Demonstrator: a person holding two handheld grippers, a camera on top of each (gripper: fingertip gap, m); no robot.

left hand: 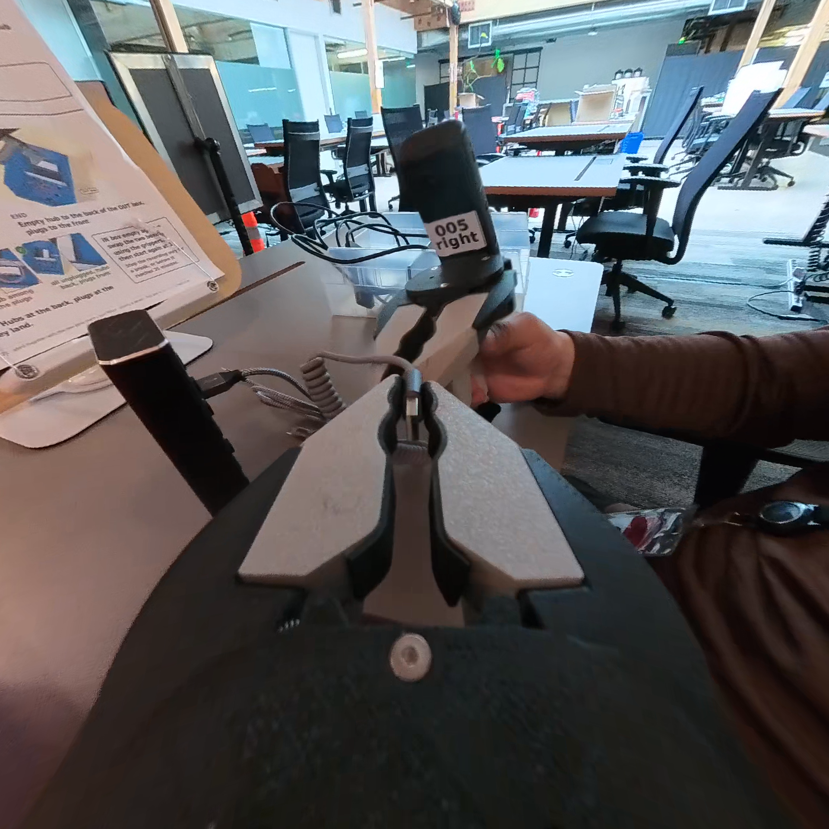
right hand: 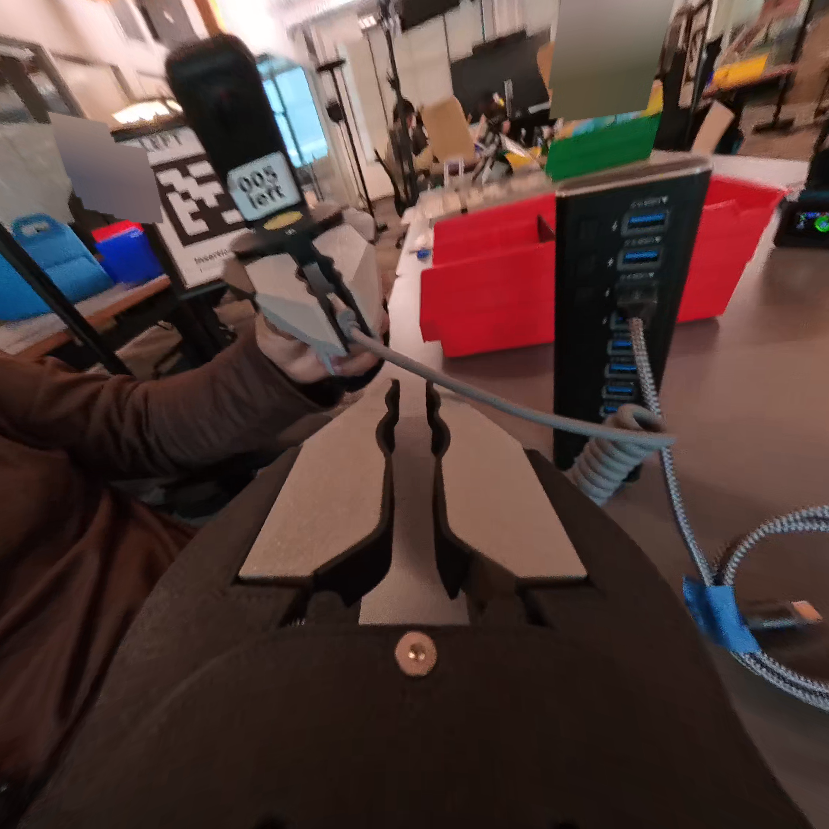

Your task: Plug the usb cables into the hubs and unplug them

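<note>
One grey plug (left hand: pixel 412 403) sits clamped between left jaws (right empty)

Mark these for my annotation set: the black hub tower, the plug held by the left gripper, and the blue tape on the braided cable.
black hub tower (right hand: pixel 583 287): right wrist view, bare side face.
plug (left hand: pixel 412 406): left wrist view, metal shell between the fingers.
blue tape (right hand: pixel 717 617): right wrist view, middle of the wrap.
</note>
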